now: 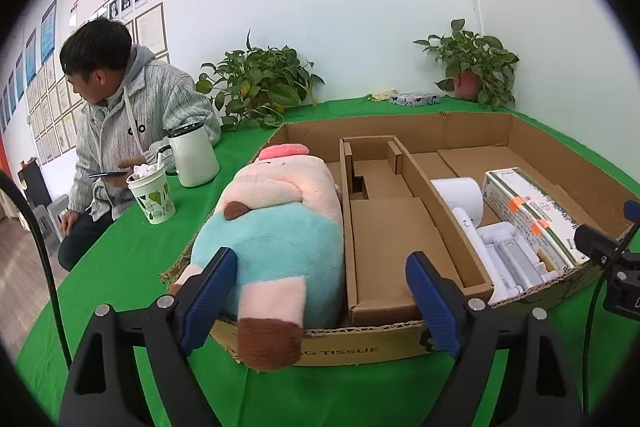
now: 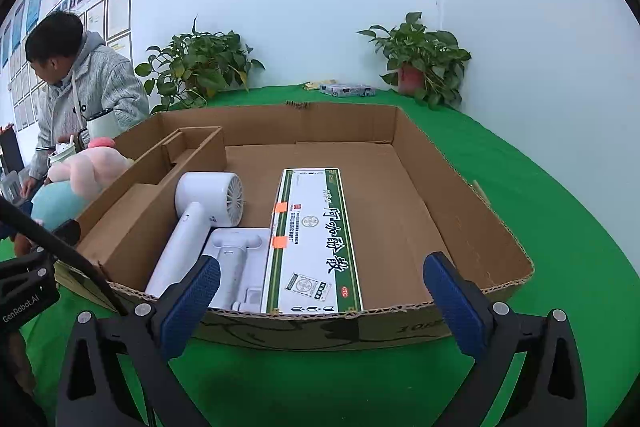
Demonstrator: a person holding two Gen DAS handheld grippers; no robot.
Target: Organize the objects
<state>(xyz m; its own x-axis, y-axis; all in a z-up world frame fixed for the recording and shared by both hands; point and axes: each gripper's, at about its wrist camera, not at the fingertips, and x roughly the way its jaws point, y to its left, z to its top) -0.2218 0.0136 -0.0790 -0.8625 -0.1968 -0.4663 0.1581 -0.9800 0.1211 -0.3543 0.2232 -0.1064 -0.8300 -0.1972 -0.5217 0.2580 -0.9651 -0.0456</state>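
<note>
1. A shallow cardboard tray (image 2: 472,195) sits on a table under a green cloth (image 2: 560,211). Cardboard dividers split the tray into sections.

2. Left wrist view: the left gripper (image 1: 322,293) has its blue-padded jaws spread wide, holding nothing. It sits at the tray's near edge, at 6 o'clock in the view.

3. A plush toy (image 1: 276,223) in pink and teal lies in the tray's left section. One brown-tipped leg hangs over the near wall. The left pad (image 1: 212,291) is just beside the toy's side; whether it touches cannot be told.

4. The middle section (image 1: 394,239), ahead of the left gripper, has nothing lying in it.

5. Right wrist view: the right gripper (image 2: 320,299) is also wide open and holds nothing. It sits outside the tray's near wall, at 6 o'clock.

6. In the right section, at the view's centre, lies a long white-and-green box (image 2: 316,235) with orange stickers, running from near wall toward 12 o'clock.

7. Just left of the box, at 9 o'clock from it, lies a white hair dryer (image 2: 200,211), with a white plastic insert (image 2: 236,259) between the handle and the box.

8. The tray floor at 3 o'clock from the box is bare cardboard.

9. Beyond the tray stand two potted plants (image 2: 420,63). At 9 o'clock a seated person (image 1: 120,115) in a grey hoodie is near a white jug (image 1: 194,155) and a paper cup (image 1: 152,197).
</note>
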